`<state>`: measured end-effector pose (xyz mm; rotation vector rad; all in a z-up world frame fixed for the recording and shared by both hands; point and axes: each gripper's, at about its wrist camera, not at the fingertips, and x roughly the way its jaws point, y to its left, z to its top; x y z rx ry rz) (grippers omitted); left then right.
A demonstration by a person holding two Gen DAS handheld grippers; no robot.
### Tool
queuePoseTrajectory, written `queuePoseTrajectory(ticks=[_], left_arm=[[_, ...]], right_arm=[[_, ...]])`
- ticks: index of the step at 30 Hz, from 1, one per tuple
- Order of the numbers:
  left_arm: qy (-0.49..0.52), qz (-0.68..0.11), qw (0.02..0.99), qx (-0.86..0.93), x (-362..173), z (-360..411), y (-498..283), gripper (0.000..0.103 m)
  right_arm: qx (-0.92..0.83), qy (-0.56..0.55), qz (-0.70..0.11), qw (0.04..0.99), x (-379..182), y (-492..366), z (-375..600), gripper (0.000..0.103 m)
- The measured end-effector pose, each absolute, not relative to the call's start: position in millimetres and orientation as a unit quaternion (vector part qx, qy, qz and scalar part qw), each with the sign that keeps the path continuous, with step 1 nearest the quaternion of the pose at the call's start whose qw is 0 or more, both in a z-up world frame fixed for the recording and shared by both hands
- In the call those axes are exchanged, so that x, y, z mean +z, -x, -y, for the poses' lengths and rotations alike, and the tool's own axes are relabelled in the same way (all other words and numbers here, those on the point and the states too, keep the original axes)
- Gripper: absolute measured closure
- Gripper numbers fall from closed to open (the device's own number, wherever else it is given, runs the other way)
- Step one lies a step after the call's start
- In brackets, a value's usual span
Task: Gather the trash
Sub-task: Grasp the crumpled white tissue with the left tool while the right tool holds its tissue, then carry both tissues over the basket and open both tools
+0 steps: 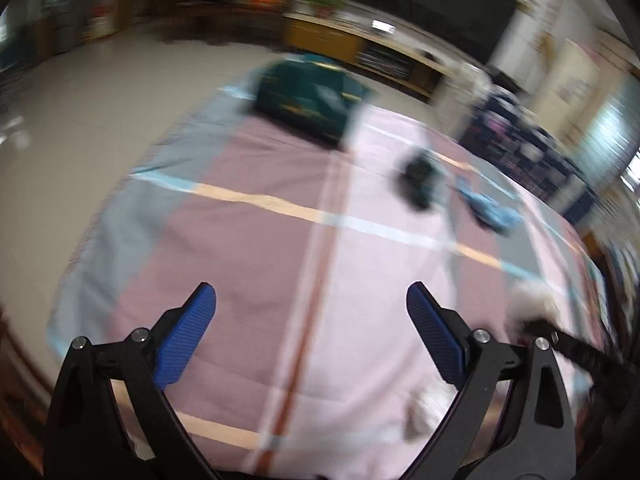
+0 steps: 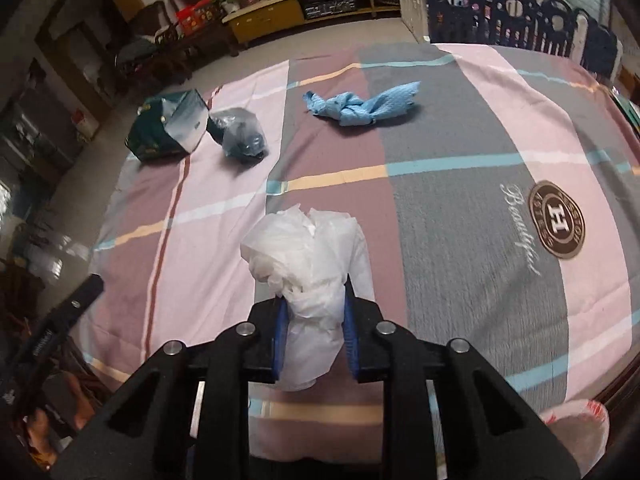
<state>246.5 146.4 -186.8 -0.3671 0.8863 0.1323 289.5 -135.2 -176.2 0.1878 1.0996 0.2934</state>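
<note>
Spread over the table, the plaid cloth [image 2: 460, 208] carries light, soft trash: right gripper [image 2: 314, 320] is clamped on a crumpled white plastic bag [image 2: 308, 264] at its gathered neck, left gripper [image 1: 312, 308] gapes wide, empty, while the blue rag [image 2: 360, 106] suits a mid-bunch pinch

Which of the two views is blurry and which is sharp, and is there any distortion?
Left wrist view: heavy motion smear over the cloth, green box and room, though the open left tool stays crisp. Right wrist view: sharp; the right tool shut on the white bag, and the blue rag reads clearly. Both show fisheye bending and dark corners.
</note>
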Motion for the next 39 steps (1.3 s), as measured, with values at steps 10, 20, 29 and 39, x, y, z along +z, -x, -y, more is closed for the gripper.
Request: queuePoseTrajectory(ticks=[10,20,29,39], left_arm=[[-0.037,-0.48,0.869,-0.116,-196,-30,-237,0.049],[-0.088,-0.568,0.811,-0.113,-241,-11,-253,0.078],[0.002,-0.473,0.877,-0.079,-187,-35,-227,0.082],[-0.043,-0.37,0.92,-0.12,-89,58,-137,0.081]], right_arm=[[0.089,-0.158,-0.504,0.844,-164,-164,216,0.078],[0.085,-0.197,-0.493,0.843,-160,-130,235,0.078],[0.071,-0.195,-0.455,0.866,-129,-110,255,0.078],[0.04,-0.195,-0.408,0.891,-87,-66,302,0.078]])
